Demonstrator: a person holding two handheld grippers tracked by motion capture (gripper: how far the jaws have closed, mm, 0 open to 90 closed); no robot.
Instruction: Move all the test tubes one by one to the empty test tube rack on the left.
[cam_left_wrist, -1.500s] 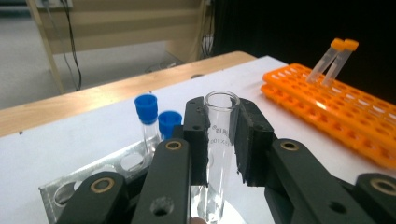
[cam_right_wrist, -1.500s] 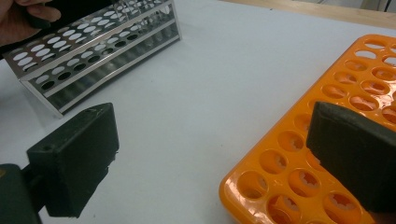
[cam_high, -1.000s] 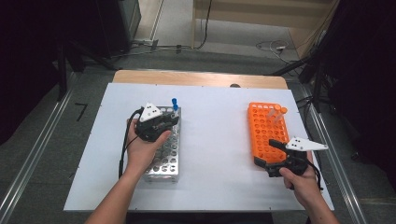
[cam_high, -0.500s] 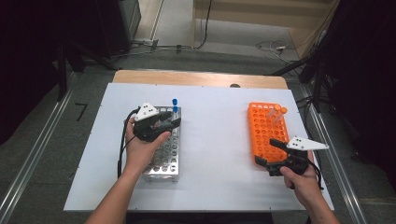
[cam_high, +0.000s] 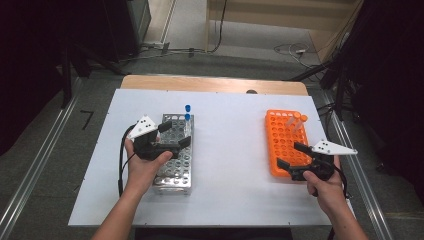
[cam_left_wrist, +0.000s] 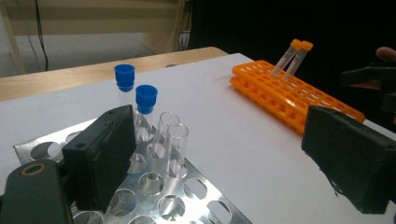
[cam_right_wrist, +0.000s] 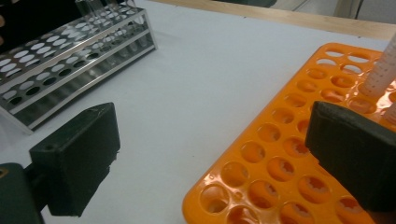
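While the person's left hand hovers over the shiny perforated metal rack (cam_high: 175, 155), the left gripper (cam_high: 172, 136) has its matte black block-shaped jaws spread wide; they have just been opening, and nothing sits between them. In the left gripper view, two clear tubes with smooth blue caps (cam_left_wrist: 135, 109) stand upright in the rack's round holes, just beyond the tip of the jaw at the picture's left, and two clear uncapped tubes (cam_left_wrist: 170, 142) stand beside them, a little nearer the camera. None of the four touches a pad. The rack is made of bright sheet metal with rows of circular holes on two levels, resting on the flat white tabletop (cam_high: 230, 150).

Well apart on the table, the orange plastic rack (cam_high: 285, 140) has a glossy moulded grid of round wells. Two slim translucent tubes with orange caps (cam_left_wrist: 293, 56) lean in its far corner. The right gripper (cam_high: 294, 156) hangs over the near end of this orange rack with its jaws also parted wide and holding nothing; in the right gripper view one jaw hangs over the wells and the other over bare white table. The leaning tubes stand farther along the rack from that gripper.
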